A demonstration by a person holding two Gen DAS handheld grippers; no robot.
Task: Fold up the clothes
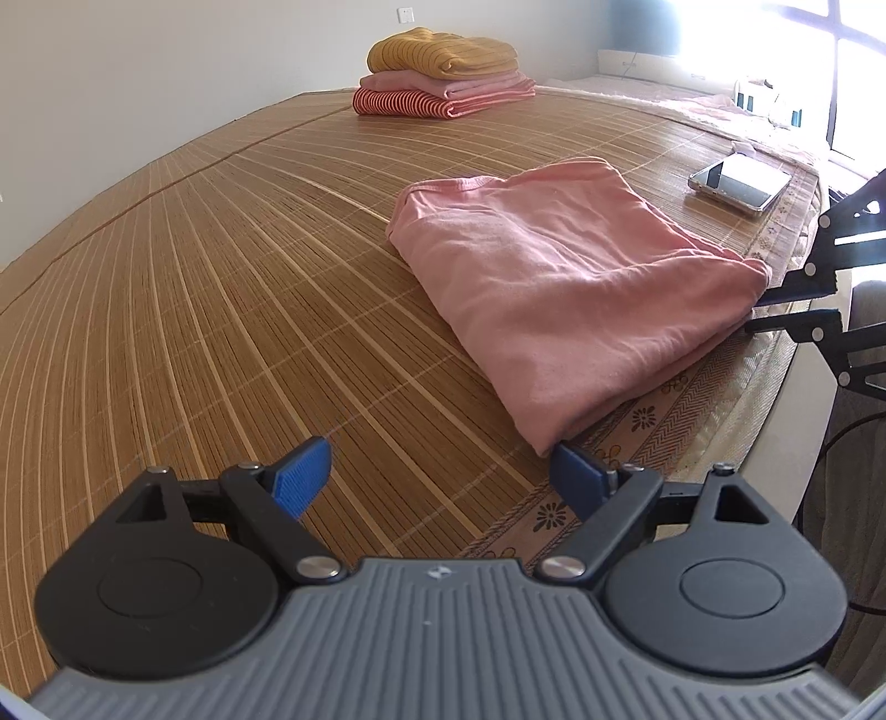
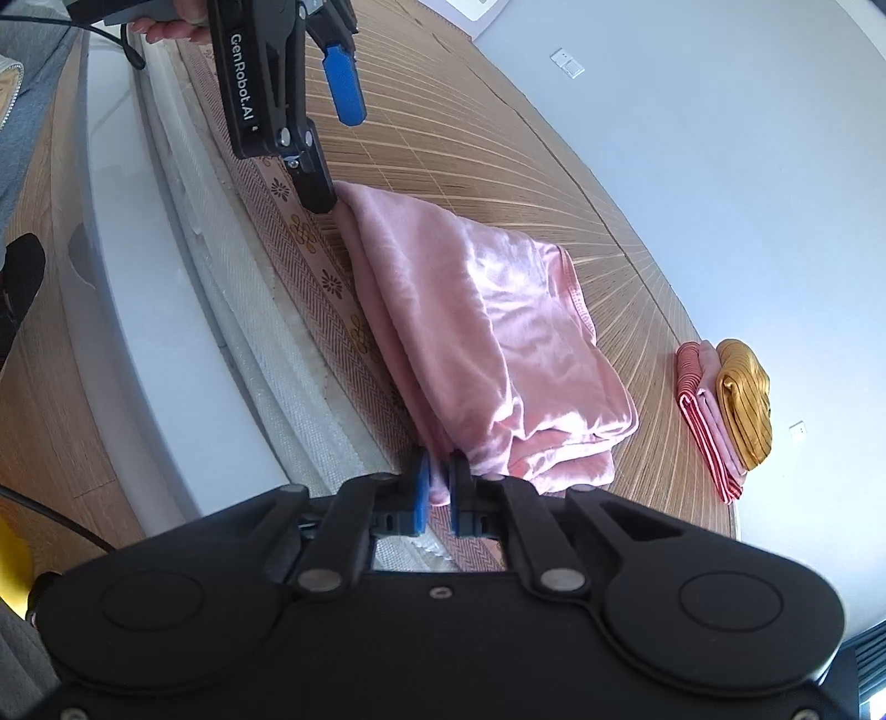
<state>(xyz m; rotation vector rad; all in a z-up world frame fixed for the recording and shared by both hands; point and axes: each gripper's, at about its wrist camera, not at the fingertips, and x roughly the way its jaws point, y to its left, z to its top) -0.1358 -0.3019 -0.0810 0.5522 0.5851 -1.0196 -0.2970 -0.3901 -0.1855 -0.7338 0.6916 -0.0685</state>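
Observation:
A pink garment (image 1: 559,293) (image 2: 487,343) lies folded in layers near the front edge of a bamboo mat (image 1: 221,277). My left gripper (image 1: 440,471) (image 2: 332,149) stands open over the mat, wide apart; its right finger (image 1: 576,482) touches the garment's near corner, and nothing is between the pads. My right gripper (image 2: 437,482) (image 1: 767,310) is shut on the garment's edge at the opposite corner, with pink cloth pinched between its blue pads. A person's hand (image 2: 166,27) holds the left gripper.
A stack of three folded clothes, mustard on pink on red-striped (image 1: 443,75) (image 2: 725,410), sits at the far side of the mat by the wall. A phone (image 1: 739,180) lies on the mat beyond the garment. The white bed edge (image 2: 138,277) drops to a wooden floor.

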